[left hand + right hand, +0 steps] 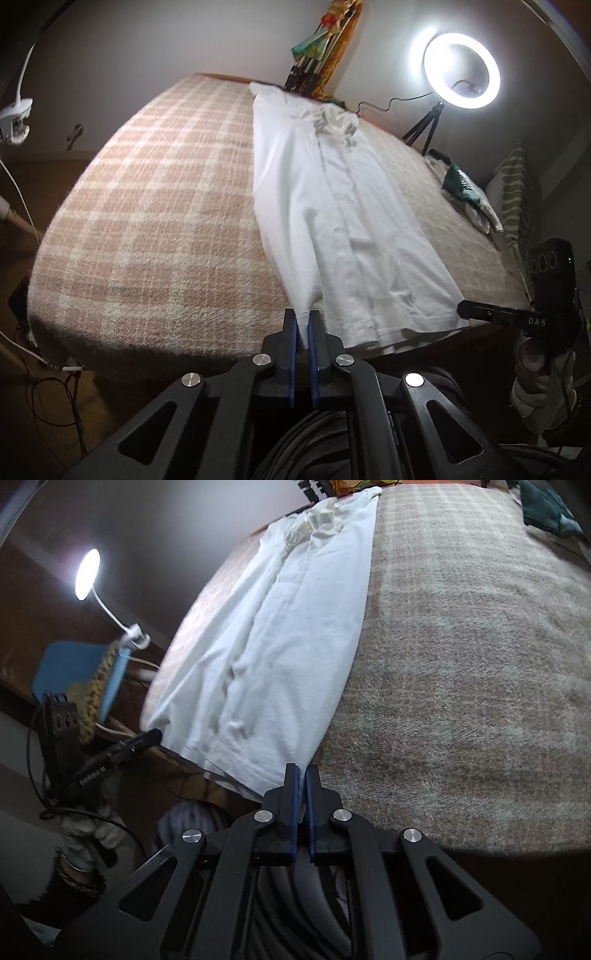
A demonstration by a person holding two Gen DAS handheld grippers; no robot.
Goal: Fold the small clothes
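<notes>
Long white cotton garment (343,221), folded lengthwise, lying stretched along a pink-and-cream checked woollen blanket (147,206), collar end far, hem at the near edge. Left black two-finger gripper (303,317) pinched narrow on the hem's left corner. Right black two-finger gripper (302,771) clamped likewise on the hem's right corner. Glowing white ring light (461,70) on a small tripod beyond the far edge.
</notes>
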